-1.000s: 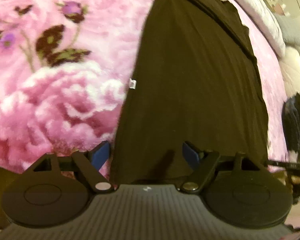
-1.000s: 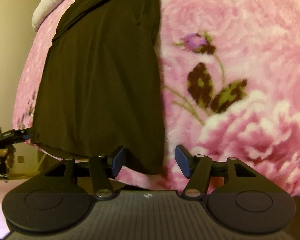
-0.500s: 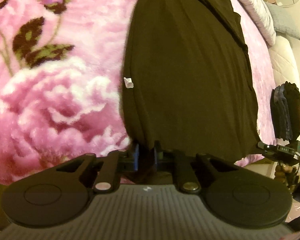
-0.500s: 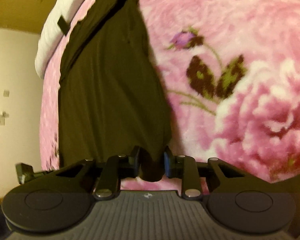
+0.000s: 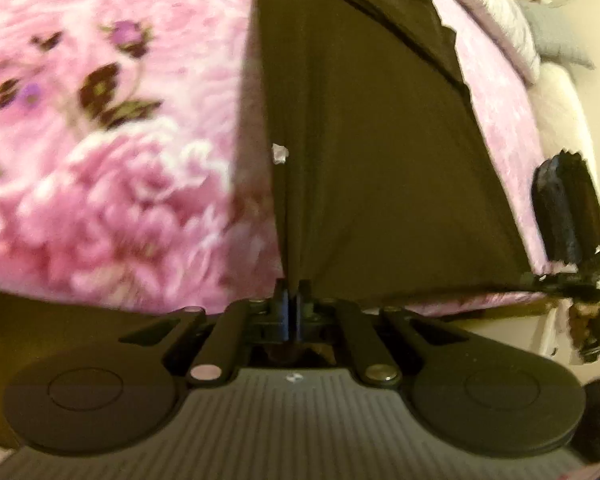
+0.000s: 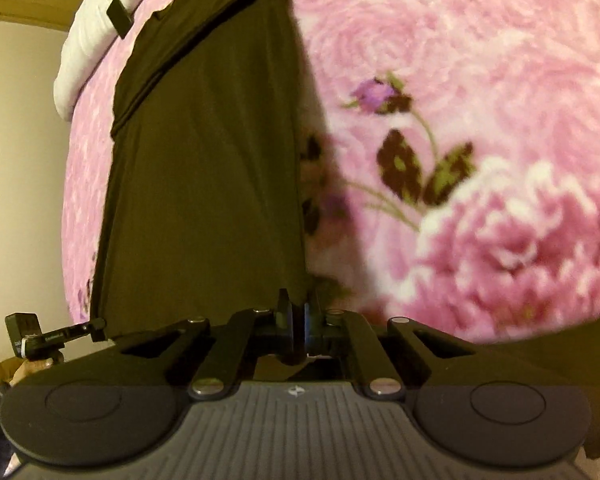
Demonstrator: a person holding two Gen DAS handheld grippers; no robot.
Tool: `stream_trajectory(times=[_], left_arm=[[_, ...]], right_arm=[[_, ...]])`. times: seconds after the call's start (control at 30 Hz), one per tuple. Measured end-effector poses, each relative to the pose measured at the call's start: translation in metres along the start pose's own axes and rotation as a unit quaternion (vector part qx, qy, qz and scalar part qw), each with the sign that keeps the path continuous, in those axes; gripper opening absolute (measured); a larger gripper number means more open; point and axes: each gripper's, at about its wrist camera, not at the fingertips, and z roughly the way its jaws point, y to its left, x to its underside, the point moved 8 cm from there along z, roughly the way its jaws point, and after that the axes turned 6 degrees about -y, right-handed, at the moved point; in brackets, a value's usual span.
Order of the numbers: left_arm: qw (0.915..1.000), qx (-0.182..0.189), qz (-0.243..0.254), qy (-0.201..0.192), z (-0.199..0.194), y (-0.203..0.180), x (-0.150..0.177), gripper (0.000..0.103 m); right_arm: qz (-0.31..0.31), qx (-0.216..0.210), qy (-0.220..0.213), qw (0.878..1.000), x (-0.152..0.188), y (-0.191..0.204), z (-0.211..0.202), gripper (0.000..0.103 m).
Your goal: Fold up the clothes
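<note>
A long dark olive-brown cloth garment (image 5: 364,152) lies lengthwise on a bed covered by a plush pink blanket with a rose pattern (image 5: 112,200). The garment's near hem is raised off the blanket and pulled taut between two grippers. The left gripper (image 5: 291,312) is clenched on the hem's left corner, cloth pinched between its blue pads. The right gripper (image 6: 297,320) is likewise clamped on the hem's right corner, a fold of cloth hanging below its pads. A small white tag (image 5: 279,155) sits on the garment's left edge, beyond the left gripper. Past the garment's far end, a white quilted pillow (image 6: 85,56) lies along the head of the bed. In the left wrist view the other gripper appears at the garment's right corner, beside a dark ribbed object (image 5: 566,212) that is too blurred to identify.
</note>
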Motion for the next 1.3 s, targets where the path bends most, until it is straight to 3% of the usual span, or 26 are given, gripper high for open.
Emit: stream_trajectory(times=[0.37, 0.5, 0.6, 0.73, 0.83, 1.03, 1.23, 1.3], left_arm=[[0.9991, -0.029, -0.017, 0.023, -0.043, -0.018, 0.046, 0.001], [0.9978, -0.041, -0.03, 0.044, -0.059, -0.021, 0.063, 0.001], [0.9979, -0.033, -0.043, 0.036, -0.066, -0.026, 0.049, 0.001], [0.999, 0.004, -0.043, -0.012, -0.062, -0.035, -0.034, 0.001], [0.997, 0.039, -0.045, -0.049, -0.051, -0.039, -0.115, 0.001], [0.992, 0.081, -0.066, -0.071, 0.008, -0.014, -0.288, 0.001], [0.9922, 0.085, -0.077, -0.049, 0.089, 0.01, -0.378, 0.001], [0.993, 0.075, -0.084, -0.038, 0.11, 0.018, -0.388, 0.001]], right_arm=[[0.014, -0.012, 0.031, 0.999, 0.037, 0.0, -0.048, 0.004], [0.012, -0.007, 0.064, 0.998, 0.05, -0.003, -0.066, 0.004], [0.017, -0.003, 0.08, 0.997, 0.046, -0.002, -0.076, 0.004], [0.031, -0.032, 0.045, 0.998, -0.016, 0.027, -0.082, 0.004], [0.052, -0.051, 0.004, 0.997, -0.087, 0.056, -0.073, 0.004], [0.075, -0.058, -0.079, 0.992, -0.236, 0.093, -0.032, 0.004], [0.087, -0.005, -0.105, 0.991, -0.32, 0.087, 0.041, 0.004], [0.093, 0.007, -0.104, 0.99, -0.339, 0.085, 0.062, 0.004]])
